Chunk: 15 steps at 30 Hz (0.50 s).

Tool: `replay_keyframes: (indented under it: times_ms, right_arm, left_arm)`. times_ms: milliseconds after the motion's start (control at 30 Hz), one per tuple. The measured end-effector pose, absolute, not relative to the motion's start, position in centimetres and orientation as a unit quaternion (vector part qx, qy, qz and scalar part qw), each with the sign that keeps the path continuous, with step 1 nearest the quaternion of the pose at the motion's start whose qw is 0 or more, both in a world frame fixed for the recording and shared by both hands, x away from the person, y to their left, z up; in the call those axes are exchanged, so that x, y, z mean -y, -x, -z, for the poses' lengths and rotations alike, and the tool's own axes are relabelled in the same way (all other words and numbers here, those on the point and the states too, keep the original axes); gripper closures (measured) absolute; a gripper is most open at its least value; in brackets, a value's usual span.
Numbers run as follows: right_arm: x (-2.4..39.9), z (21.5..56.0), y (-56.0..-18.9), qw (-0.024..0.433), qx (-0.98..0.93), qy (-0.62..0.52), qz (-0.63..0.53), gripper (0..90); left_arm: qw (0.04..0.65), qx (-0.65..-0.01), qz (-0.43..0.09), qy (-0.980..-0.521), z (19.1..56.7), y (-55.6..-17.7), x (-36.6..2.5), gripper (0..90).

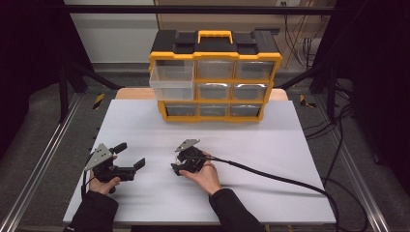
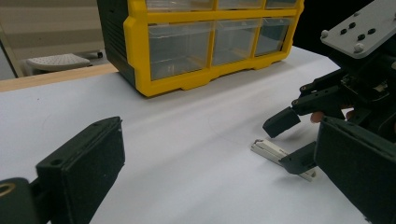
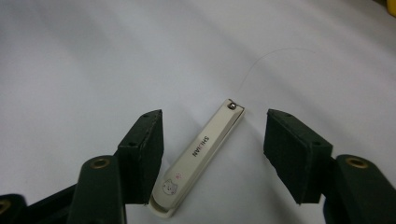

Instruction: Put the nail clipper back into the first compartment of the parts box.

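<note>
White nail clipper (image 3: 198, 158) lies between the lowered right gripper's (image 3: 212, 158) parted fingers, ungrasped.

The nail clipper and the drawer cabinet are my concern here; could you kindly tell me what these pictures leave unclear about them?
- Nail clipper: in the right gripper view its near end is partly behind the right gripper's left finger, so contact there cannot be told; in the left gripper view those fingers cover its middle; in the high view it is hidden under that gripper.
- Drawer cabinet: drawer contents are too small and hazy in the high view; the left gripper view's top edge cuts off its upper rows.
</note>
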State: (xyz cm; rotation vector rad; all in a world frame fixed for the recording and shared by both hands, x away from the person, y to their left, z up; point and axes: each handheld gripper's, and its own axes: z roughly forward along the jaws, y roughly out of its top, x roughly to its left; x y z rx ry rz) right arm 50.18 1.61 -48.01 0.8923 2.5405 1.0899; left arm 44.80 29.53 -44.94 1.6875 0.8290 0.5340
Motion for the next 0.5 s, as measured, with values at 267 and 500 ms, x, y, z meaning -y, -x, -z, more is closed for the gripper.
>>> replay_keyframes:
  times_ms: [267,500]
  right_arm:
    - [-1.71,48.28,-50.13,0.111,-0.871,-0.302,-0.371,52.0]
    - [-1.74,48.31,-50.0,0.117,-0.869,-0.305,-0.372,60.3]
  left_arm:
    - [0.558,-0.352,-0.226,-0.717,44.96,-44.82,-29.5,1.8]
    - [0.558,-0.352,-0.225,-0.717,44.97,-44.81,-29.47,1.8]
